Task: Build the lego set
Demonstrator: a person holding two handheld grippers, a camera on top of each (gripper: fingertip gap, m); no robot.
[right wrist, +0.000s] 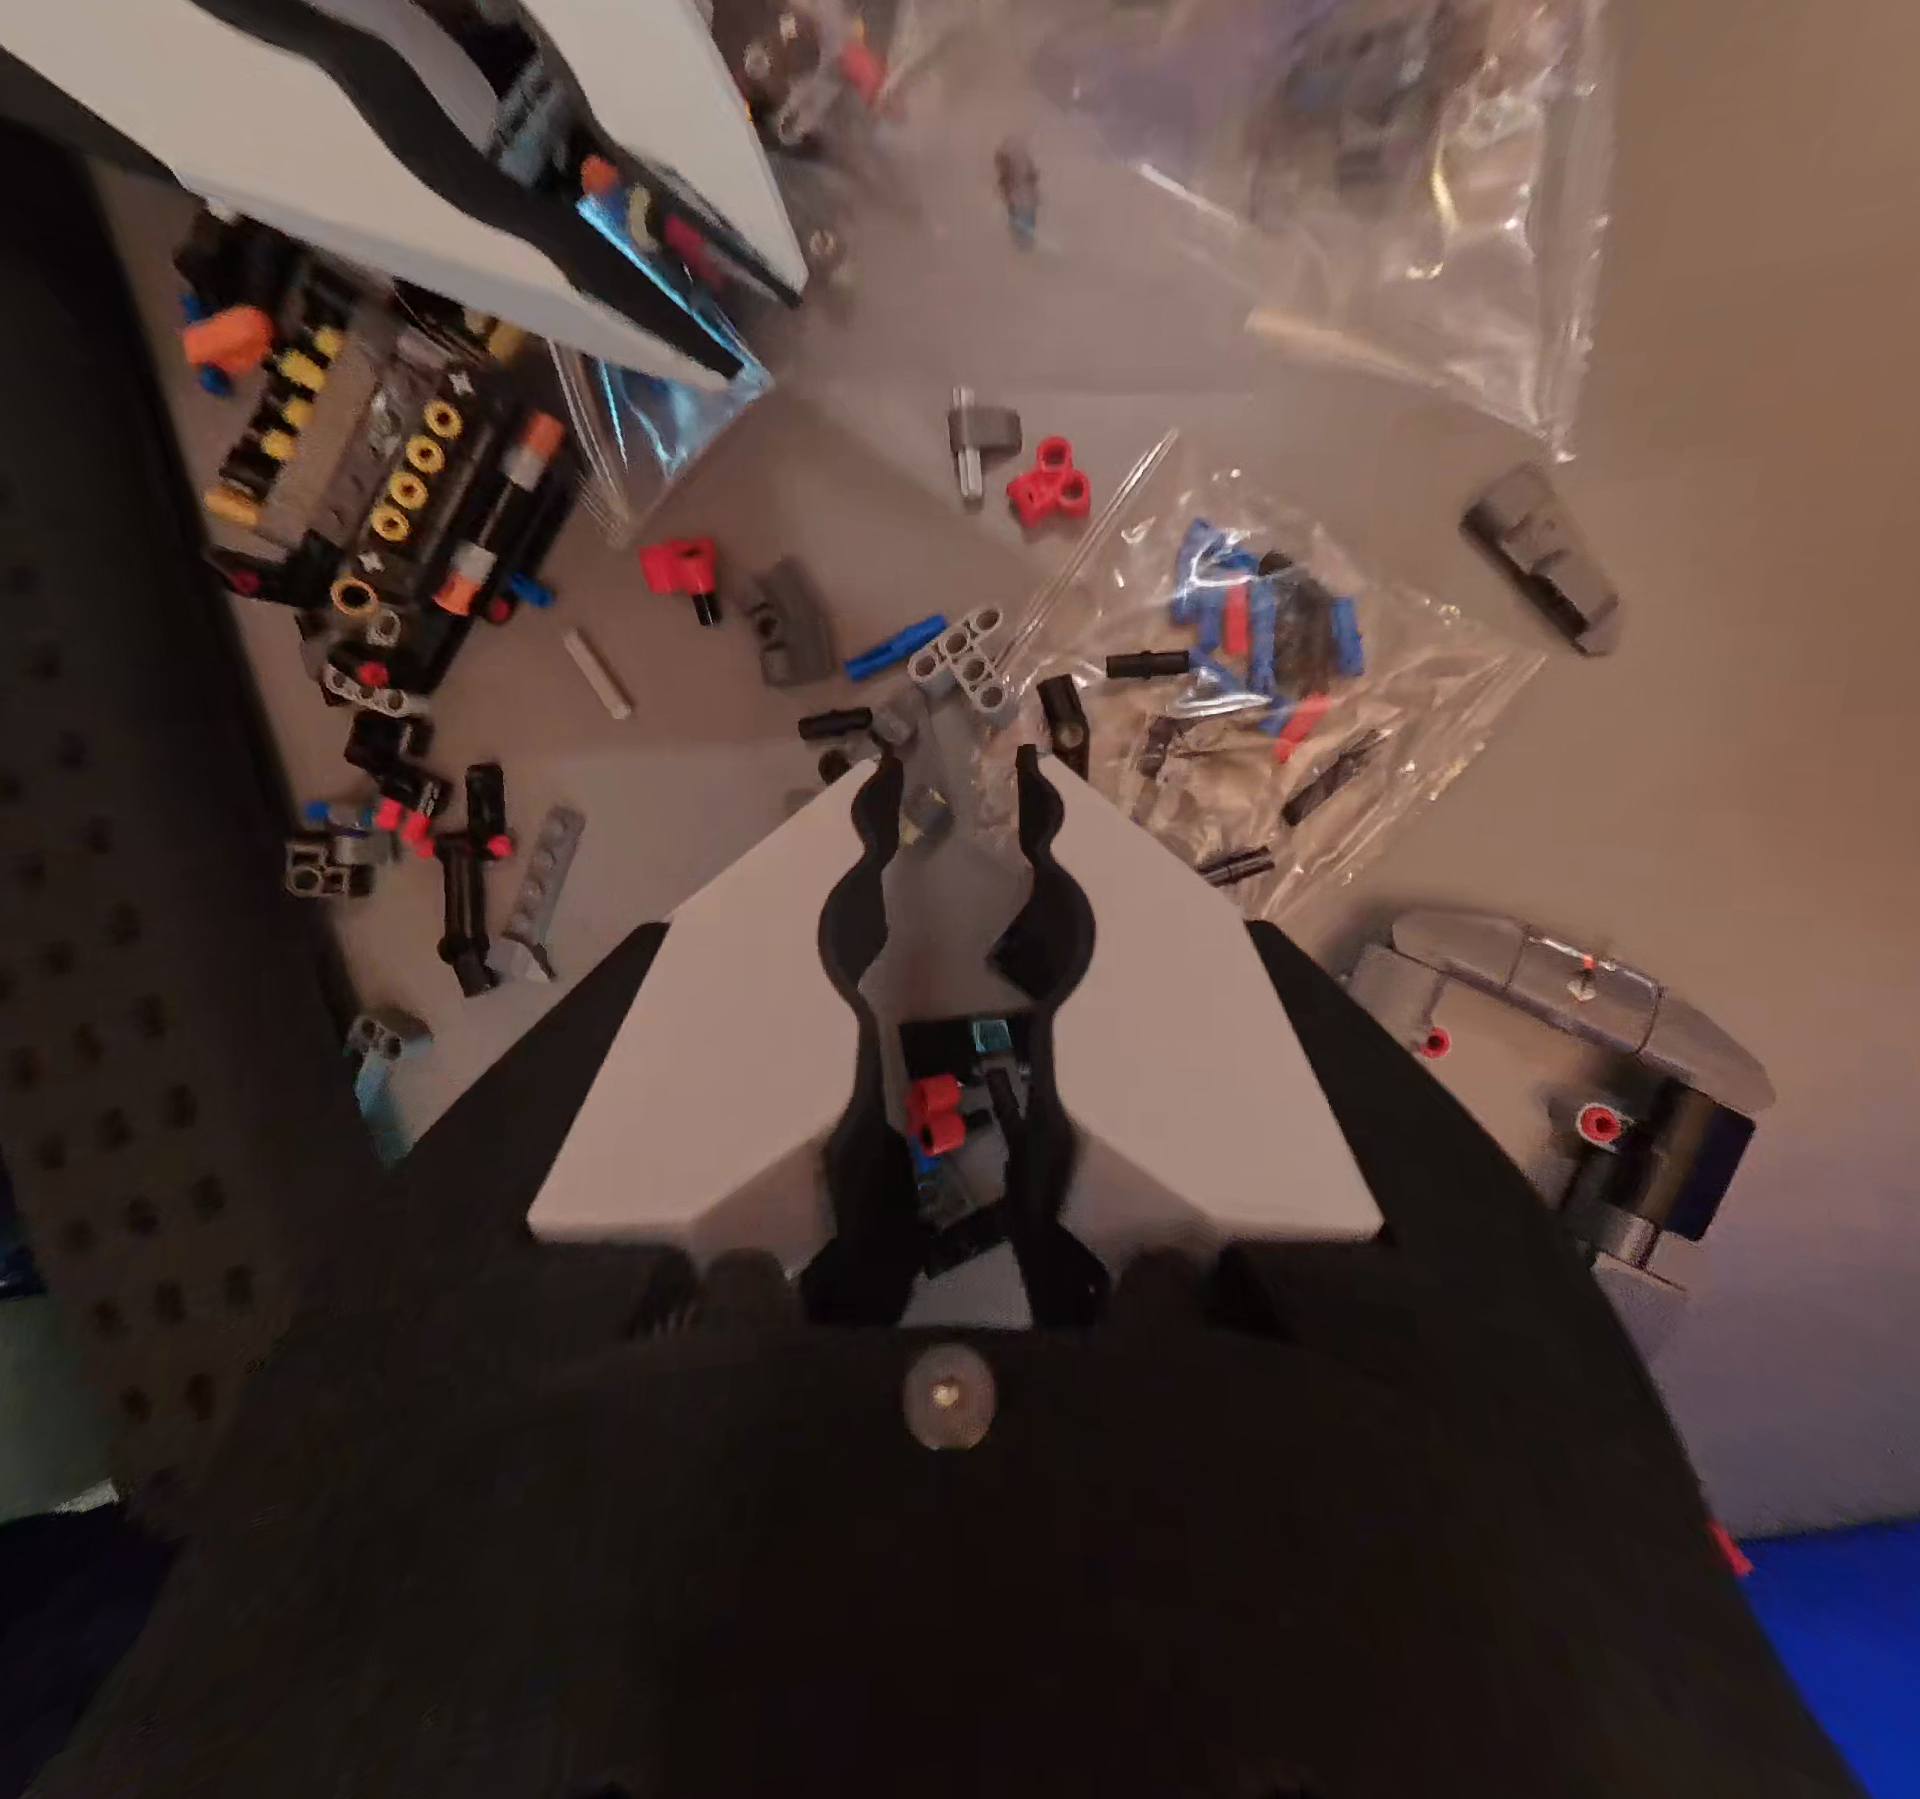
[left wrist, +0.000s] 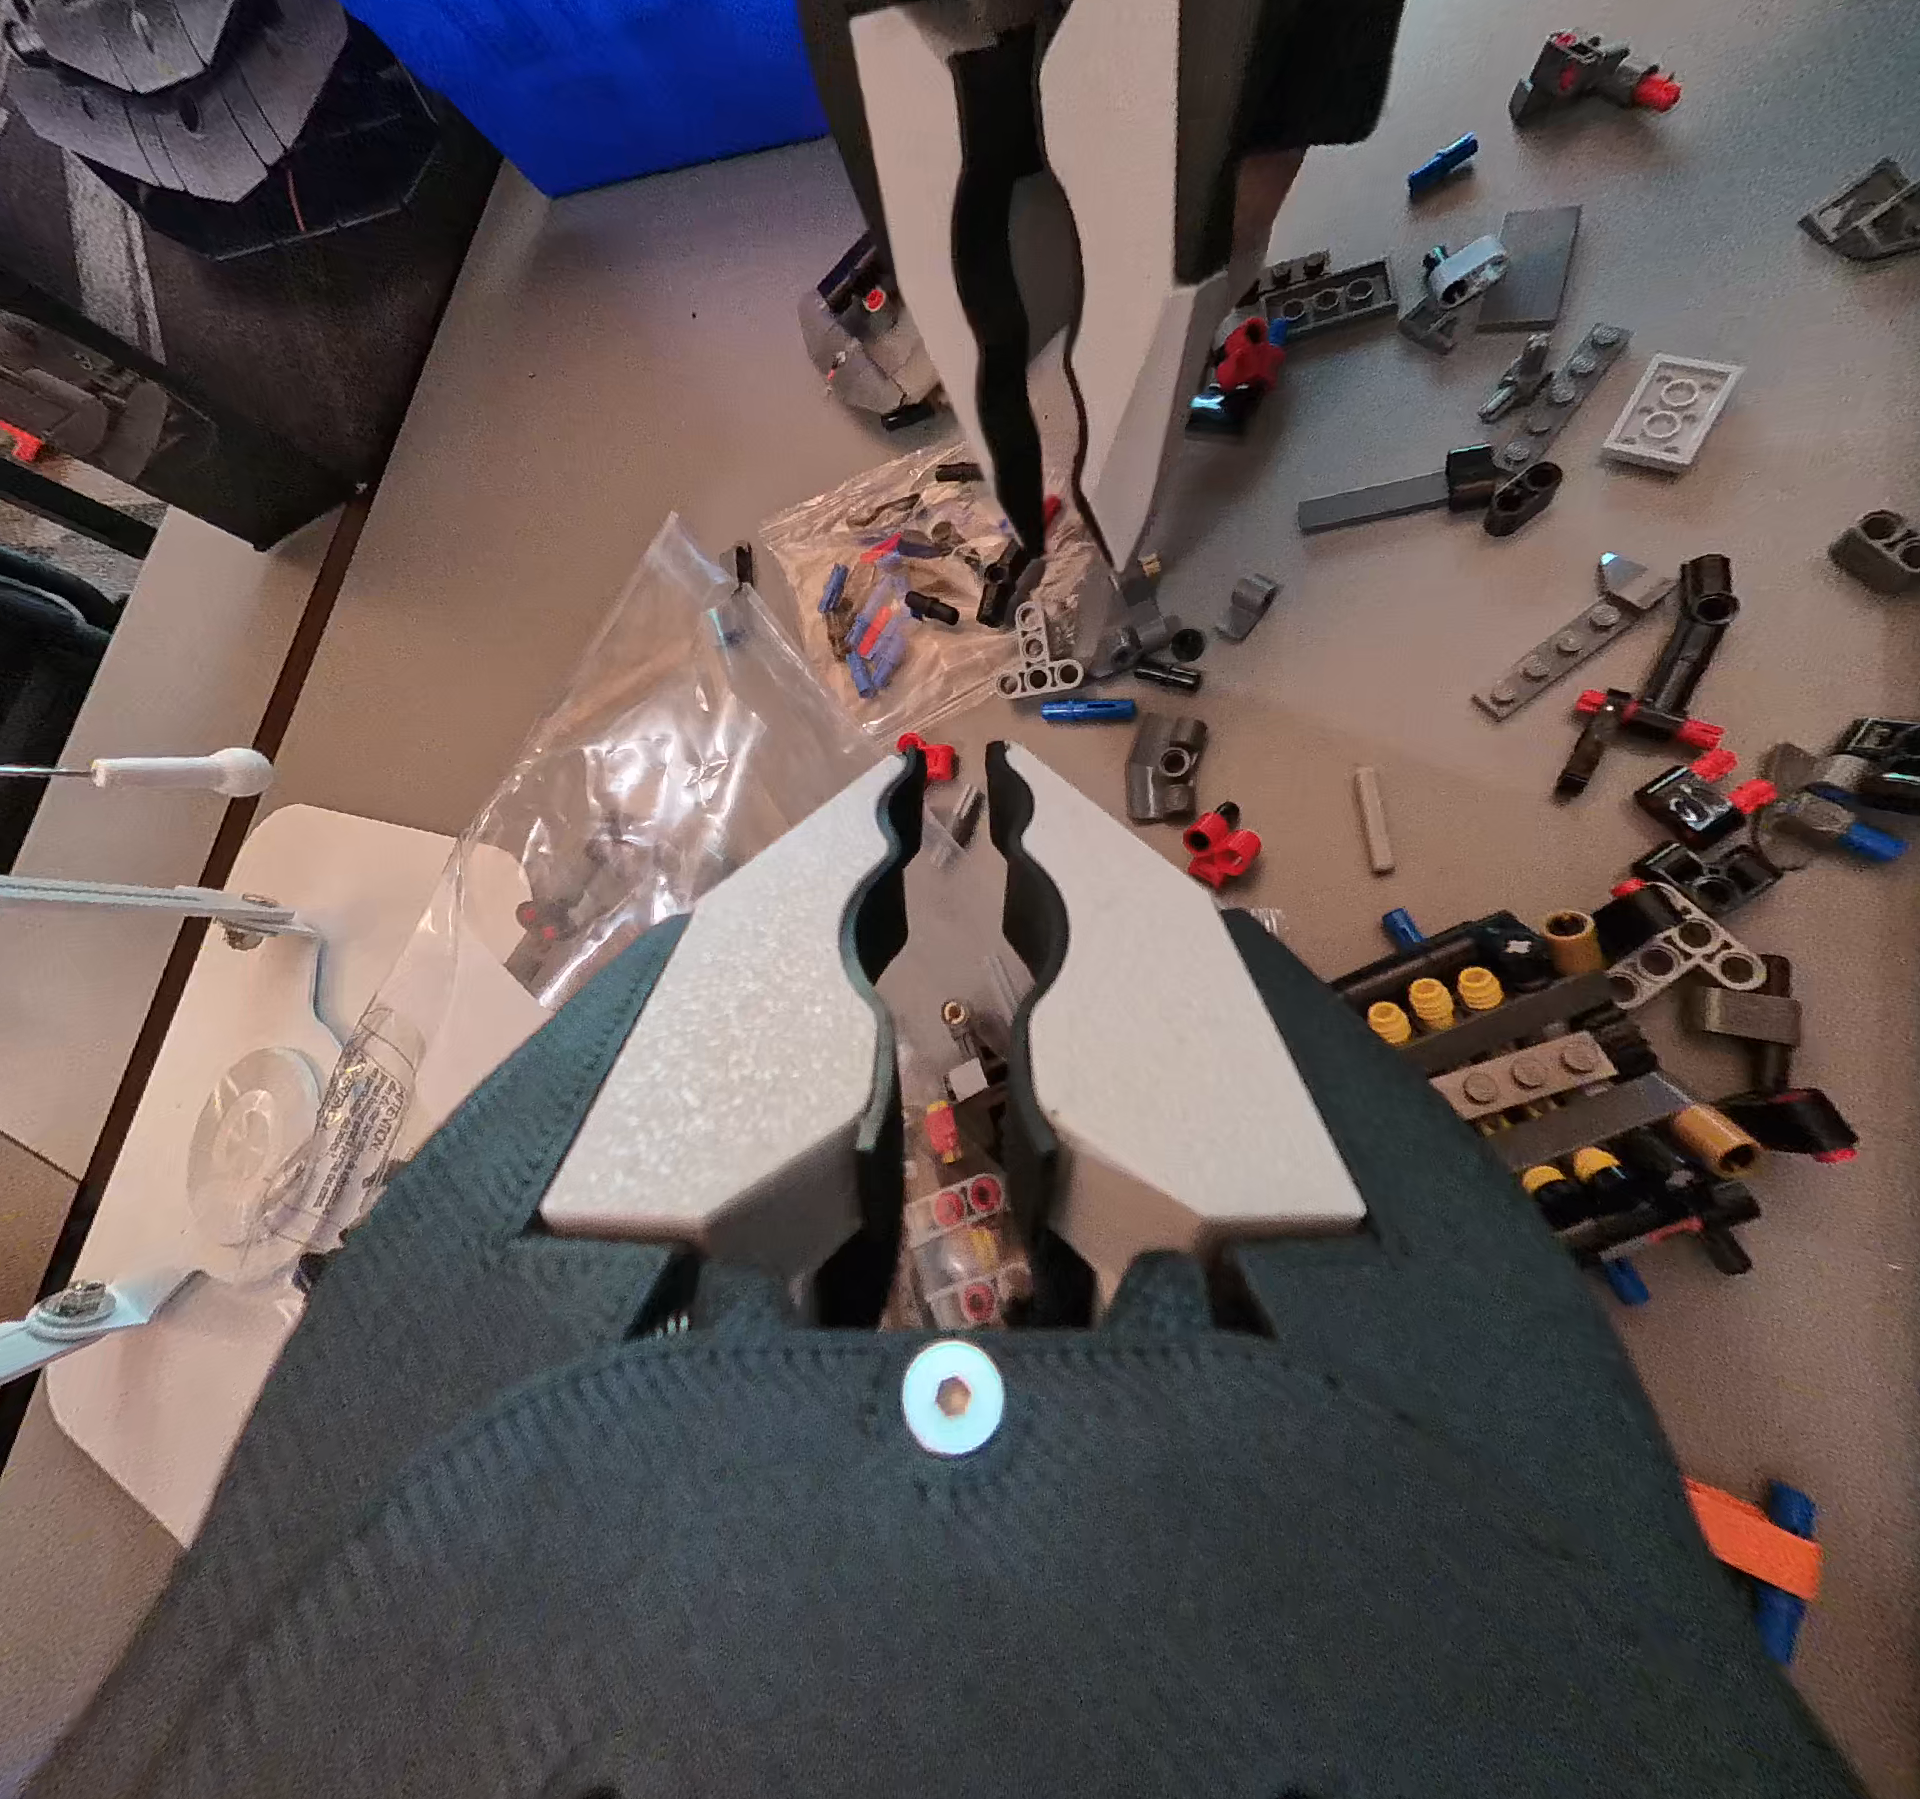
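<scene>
Loose Lego Technic pieces cover the tan table point(left wrist: 623, 315). My left gripper point(left wrist: 951, 762) hovers over it, shut on a clear bag of small pieces point(left wrist: 961, 1188) that shows between its jaws. It also shows at the upper left of the right wrist view point(right wrist: 727, 336), blurred, with the bag hanging under it. My right gripper point(right wrist: 956, 762) comes down from the top of the left wrist view point(left wrist: 1065, 560). Its tips close on a dark grey assembly point(right wrist: 940, 741) that carries a light grey T-shaped beam point(right wrist: 966, 669) and stands tilted on the table point(left wrist: 1127, 606).
A clear bag of blue, black and red pins point(right wrist: 1257, 637) lies beside my right gripper. A black and yellow sub-build point(left wrist: 1538, 1074) sits at the right, a grey curved sub-build point(right wrist: 1538, 1022) near the blue bin point(left wrist: 582, 14). A large clear bag point(left wrist: 623, 814) and a white stand point(left wrist: 260, 970) lie left. Across from one pair of fingers to the other is roughly 7 centimetres.
</scene>
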